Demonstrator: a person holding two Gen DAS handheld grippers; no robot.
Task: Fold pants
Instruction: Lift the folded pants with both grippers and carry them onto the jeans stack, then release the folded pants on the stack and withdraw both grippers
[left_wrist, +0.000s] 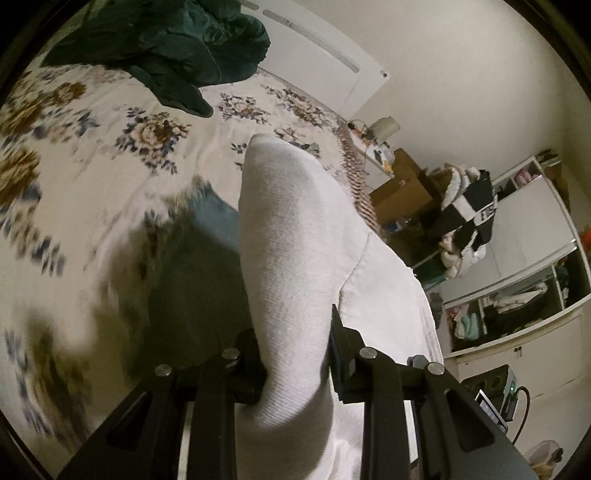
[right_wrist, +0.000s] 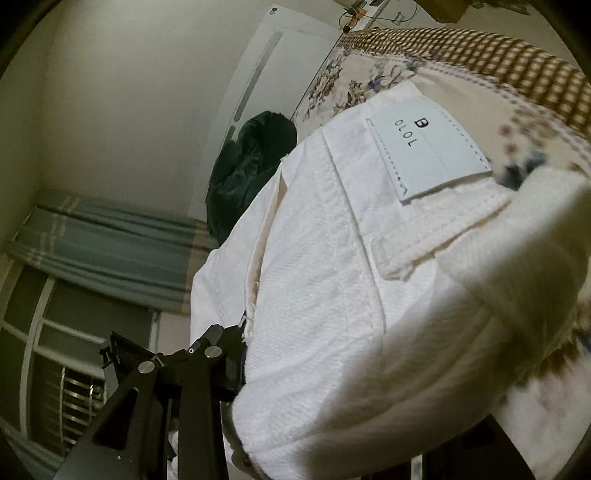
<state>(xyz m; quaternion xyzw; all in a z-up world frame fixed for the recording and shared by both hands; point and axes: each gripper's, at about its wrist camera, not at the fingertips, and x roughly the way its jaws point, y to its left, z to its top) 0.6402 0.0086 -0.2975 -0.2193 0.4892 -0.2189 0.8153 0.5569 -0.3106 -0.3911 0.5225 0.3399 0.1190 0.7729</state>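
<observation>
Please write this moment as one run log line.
left gripper: jaws shut on white pants | right gripper: jaws shut on waistband | over floral bed

The bed (left_wrist: 92, 177) is wearing a cream floral cover (left_wrist: 155, 133) with a brown checked border (right_wrist: 480, 48) – it's filling the left of the left wrist view. A dark green garment (left_wrist: 177, 48) is lying crumpled on it, upper left.

Left hand-held gripper (left_wrist: 295, 365) matte black, angular linkage arms, round silver pins, right hand-held gripper (right_wrist: 236, 354) alike
</observation>
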